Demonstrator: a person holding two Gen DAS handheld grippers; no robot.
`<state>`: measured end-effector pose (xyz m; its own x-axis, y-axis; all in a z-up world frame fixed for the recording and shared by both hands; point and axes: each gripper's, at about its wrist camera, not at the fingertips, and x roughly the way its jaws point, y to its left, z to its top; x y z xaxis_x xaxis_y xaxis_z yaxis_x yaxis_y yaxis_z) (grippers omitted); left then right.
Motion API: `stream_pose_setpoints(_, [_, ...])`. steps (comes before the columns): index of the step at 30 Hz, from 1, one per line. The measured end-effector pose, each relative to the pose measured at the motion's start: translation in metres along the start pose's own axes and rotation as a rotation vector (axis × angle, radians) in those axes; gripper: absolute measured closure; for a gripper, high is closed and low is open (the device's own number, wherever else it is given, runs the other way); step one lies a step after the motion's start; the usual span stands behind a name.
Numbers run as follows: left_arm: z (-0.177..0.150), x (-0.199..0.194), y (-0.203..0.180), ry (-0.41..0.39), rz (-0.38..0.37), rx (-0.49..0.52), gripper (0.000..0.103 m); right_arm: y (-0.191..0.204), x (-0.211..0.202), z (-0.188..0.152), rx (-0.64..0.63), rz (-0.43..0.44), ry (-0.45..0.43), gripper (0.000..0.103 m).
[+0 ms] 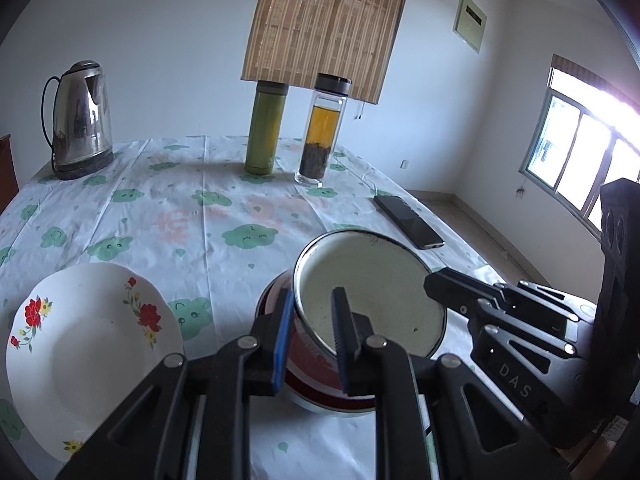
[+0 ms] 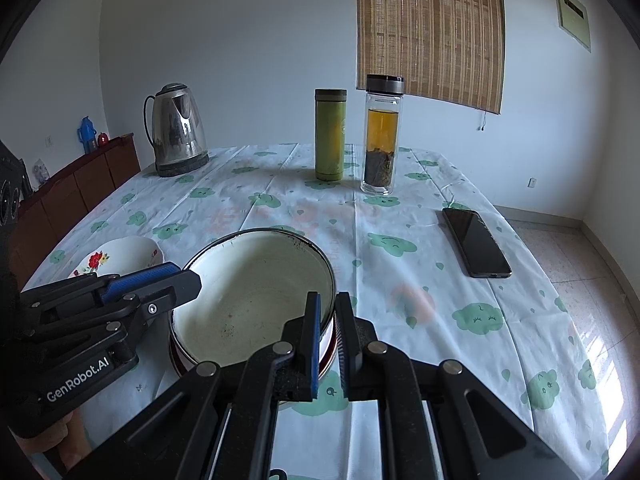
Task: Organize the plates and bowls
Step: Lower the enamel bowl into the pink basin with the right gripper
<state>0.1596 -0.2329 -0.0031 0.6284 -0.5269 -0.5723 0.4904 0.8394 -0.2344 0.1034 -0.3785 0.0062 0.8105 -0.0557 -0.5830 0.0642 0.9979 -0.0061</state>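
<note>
**Bowl held on 2 sides above the surface: slip and tilt risk**

The enamel bowl (image 1: 370, 300), white inside with a red outer wall, is pinched at its rim by both tools: the left tool (image 1: 314, 338) clamps the near-left wall, 1 finger inside and 1 outside, and the right tool (image 2: 328, 344) clamps the opposite wall the same way. The bowl appears tilted and slightly raised, though whether its base is clear of the surface cannot be told.

Risks, as judged: the thin, smooth rim could slide out of either pinch if the 2 hands move unevenly; a drop could chip the enamel or strike the flowered plate (image 1: 86, 354) just to the left.

The surface (image 2: 440, 280) carries a cloud-print cloth, a steel kettle (image 2: 178, 132), a green flask (image 2: 330, 136), a glass tea bottle (image 2: 380, 136) and a phone (image 2: 476, 242). A bamboo blind (image 2: 430, 32) hangs on the white wall.
</note>
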Motion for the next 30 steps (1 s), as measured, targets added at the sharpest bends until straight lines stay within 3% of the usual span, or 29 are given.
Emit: stream_pose_setpoints(30, [-0.001, 0.008, 0.008, 0.040, 0.029, -0.017, 0.086, 0.007, 0.018, -0.005, -0.028, 0.014, 0.075, 0.093])
